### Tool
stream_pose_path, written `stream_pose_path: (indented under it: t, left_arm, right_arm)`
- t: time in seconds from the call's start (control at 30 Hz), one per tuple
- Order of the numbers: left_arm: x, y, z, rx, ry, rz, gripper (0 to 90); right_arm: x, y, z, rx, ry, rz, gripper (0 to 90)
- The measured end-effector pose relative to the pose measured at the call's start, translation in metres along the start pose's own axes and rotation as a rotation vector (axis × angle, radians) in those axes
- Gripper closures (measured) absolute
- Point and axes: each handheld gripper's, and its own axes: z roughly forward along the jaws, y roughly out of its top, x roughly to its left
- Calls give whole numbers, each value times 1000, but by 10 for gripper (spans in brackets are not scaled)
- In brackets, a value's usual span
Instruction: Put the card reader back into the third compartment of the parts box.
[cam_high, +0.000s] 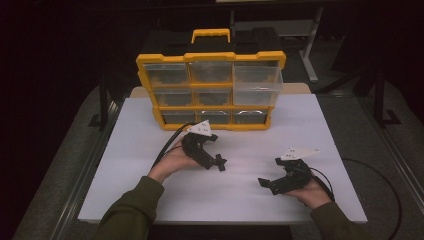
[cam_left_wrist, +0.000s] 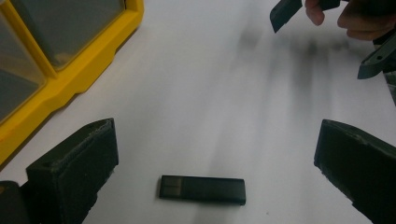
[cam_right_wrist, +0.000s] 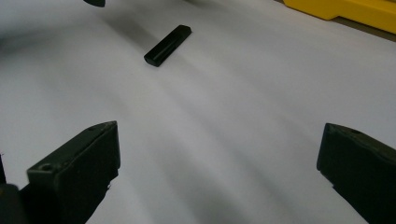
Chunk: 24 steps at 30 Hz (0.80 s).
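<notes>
The left hand-held gripper (cam_left_wrist: 215, 158), released, straddles a black stick (cam_left_wrist: 202, 189) at six o'clock; the right hand-held gripper (cam_right_wrist: 217, 172), released, views it at eleven.

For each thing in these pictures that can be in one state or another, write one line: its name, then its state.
left gripper: open, jaws either side of the stick, not touching it.
right gripper: open, holding nothing.
black USB stick: lying flat on the table, free.
yellow drawer organiser: standing upright; most drawers pushed in, the top right drawer sticks out.

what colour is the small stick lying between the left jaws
Black stick, clearest in the left gripper view.
</notes>
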Motion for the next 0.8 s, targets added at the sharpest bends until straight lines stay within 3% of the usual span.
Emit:
stream_pose_path:
  t: [0.47, 0.8]
  left_arm:
    - [0, -2, 6, 32, -10, 12, 0]
    - [-1, -5, 17, 87, -9, 33, 0]
  right_arm:
    - [1, 0, 0, 6, 0, -3, 0]
    - [0, 0, -1, 3, 0, -3, 0]
